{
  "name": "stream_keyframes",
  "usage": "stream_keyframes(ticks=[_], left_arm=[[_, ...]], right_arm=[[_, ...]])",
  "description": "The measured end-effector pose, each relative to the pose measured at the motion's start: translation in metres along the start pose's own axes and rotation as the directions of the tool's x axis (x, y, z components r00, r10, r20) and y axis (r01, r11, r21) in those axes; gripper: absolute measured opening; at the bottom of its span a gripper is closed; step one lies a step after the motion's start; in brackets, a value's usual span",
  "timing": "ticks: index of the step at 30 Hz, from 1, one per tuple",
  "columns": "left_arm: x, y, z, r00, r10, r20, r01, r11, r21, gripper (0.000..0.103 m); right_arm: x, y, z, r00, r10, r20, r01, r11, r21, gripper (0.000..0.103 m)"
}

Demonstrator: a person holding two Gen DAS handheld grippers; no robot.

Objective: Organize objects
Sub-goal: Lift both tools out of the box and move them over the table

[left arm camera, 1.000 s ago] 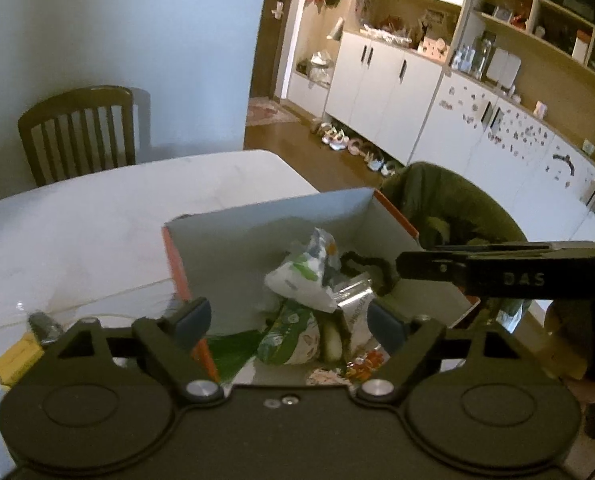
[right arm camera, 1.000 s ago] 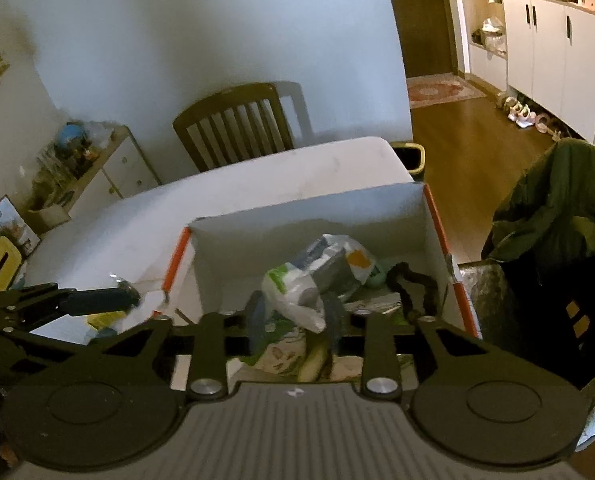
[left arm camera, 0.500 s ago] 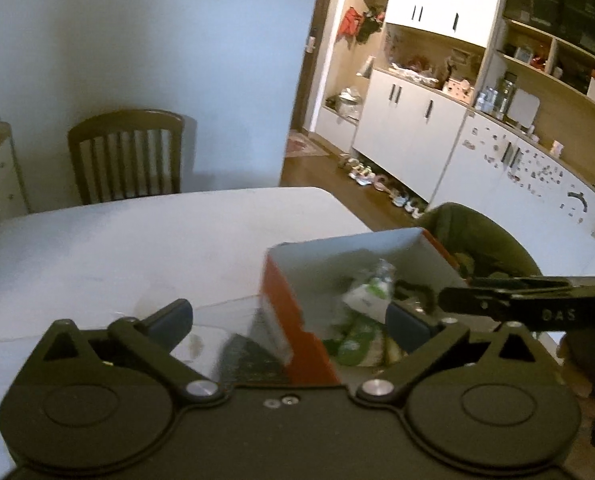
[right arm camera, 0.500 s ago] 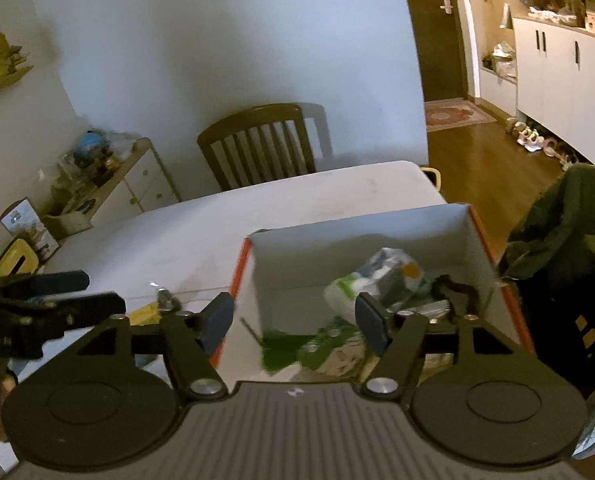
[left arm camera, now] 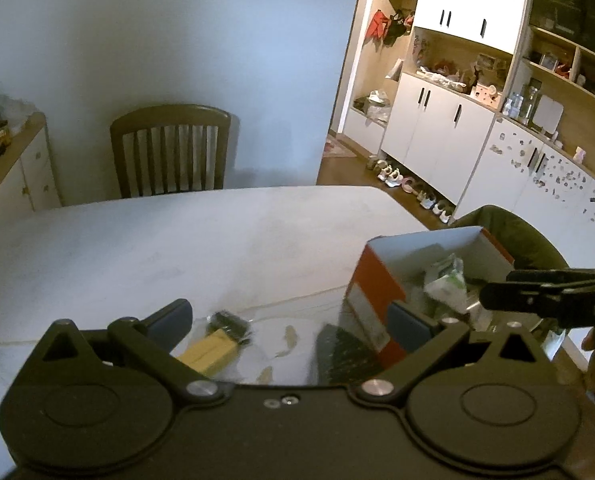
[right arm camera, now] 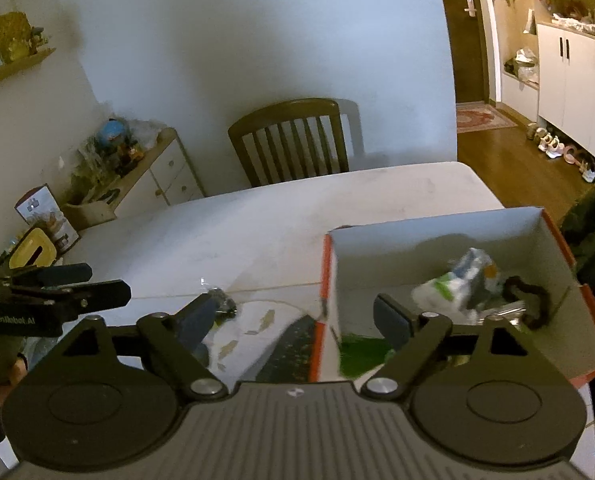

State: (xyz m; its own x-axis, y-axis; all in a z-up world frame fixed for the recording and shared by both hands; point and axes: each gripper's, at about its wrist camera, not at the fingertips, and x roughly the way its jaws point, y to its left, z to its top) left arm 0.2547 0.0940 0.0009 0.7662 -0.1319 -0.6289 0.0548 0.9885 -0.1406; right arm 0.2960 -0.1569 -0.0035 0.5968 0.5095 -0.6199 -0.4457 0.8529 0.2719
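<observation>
While both of my grippers hang above the white table (left arm camera: 225, 236), neither holds anything. My left gripper (left arm camera: 293, 318) has its jaws spread as wide as they go, empty. My right gripper (right arm camera: 297, 316) has just been opening its jaws, and nothing sits between them. My landmark is the orange cardboard box (right arm camera: 437, 228) at the table's right edge. Inside it lie a white-and-green packet (right arm camera: 453, 286), a dark looped band (right arm camera: 527, 300) to the packet's right, and something green (right arm camera: 361, 354) at the near wall. Just left of the box, on the tabletop, lies a dark flat sheet (right arm camera: 293, 346). Further left of the box rests a small yellow block with a black end (left arm camera: 213, 346). Behind the table stands a wooden chair (left arm camera: 171, 148).
</observation>
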Motion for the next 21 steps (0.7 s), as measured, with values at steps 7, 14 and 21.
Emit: stream_keyframes(ticks=[7,14,21], left_arm=[[0.014,0.042,-0.011,0.999,0.029,-0.021,-0.029,1.000,0.008,0.103],[0.037,0.077,-0.024,0.997,0.012,-0.072,-0.013,1.000,-0.004,0.103],[0.068,0.094,-0.039,0.995,-0.013,-0.099,0.012,1.000,-0.016,0.103]], right_arm=[[0.027,0.037,0.003,1.000,-0.018,-0.024,0.018,0.999,-0.031,0.090],[0.066,0.069,0.007,0.997,-0.036,-0.075,0.032,0.998,-0.053,0.090],[0.117,0.089,0.012,0.989,-0.060,-0.139,0.052,0.997,-0.062,0.090]])
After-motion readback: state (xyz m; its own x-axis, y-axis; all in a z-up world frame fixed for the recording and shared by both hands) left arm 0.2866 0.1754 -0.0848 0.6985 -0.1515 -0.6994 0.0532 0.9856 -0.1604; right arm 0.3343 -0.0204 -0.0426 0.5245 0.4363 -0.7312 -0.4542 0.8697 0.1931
